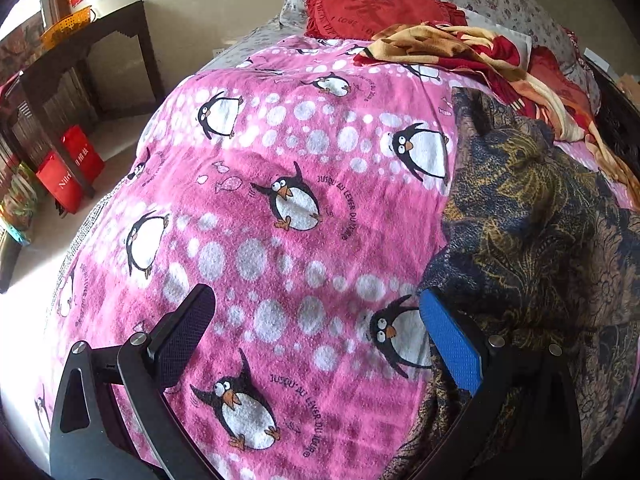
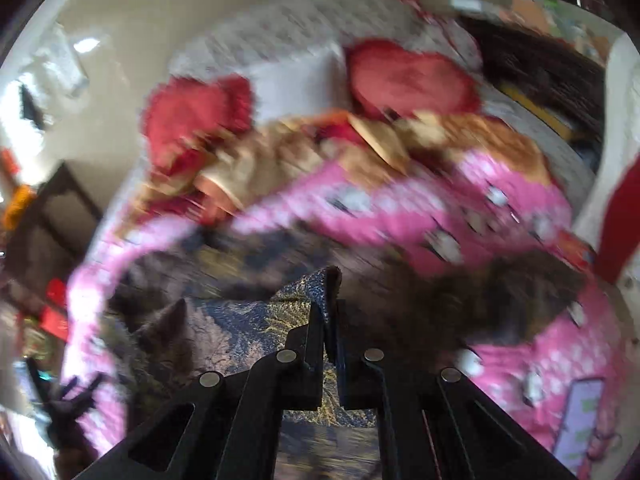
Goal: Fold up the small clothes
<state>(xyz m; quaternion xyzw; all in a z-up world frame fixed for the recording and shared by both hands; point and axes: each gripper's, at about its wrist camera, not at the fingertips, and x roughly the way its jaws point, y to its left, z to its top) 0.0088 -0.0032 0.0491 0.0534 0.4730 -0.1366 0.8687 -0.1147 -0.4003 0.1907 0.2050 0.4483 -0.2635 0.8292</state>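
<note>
Right wrist view: the patterned cloth (image 2: 256, 316), dark navy with a fine gold leaf-and-paisley print, has a corner pinched between the black fingers of the right gripper (image 2: 330, 312). The jaws are pressed together on it, and the fabric's tip sticks up just past the fingertips. The rest of it drapes down to the left and beneath the tongs. This view is heavily blurred, so the weave shows sharply only near the jaws.

In the left wrist view the same cloth (image 1: 532, 216) lies rumpled and thin, spreading ahead and to the right of the left gripper (image 1: 320, 320). Its near edge passes behind the blue-padded right finger; whether it touches the pad I cannot tell. That gripper's jaws stand wide apart with nothing between them, over a pink penguin blanket (image 1: 280, 184) that covers the bed under both tongs. Further ahead lie a crumpled red-and-tan blanket (image 1: 460, 50) and a red frilled cushion (image 1: 360, 4).
</note>
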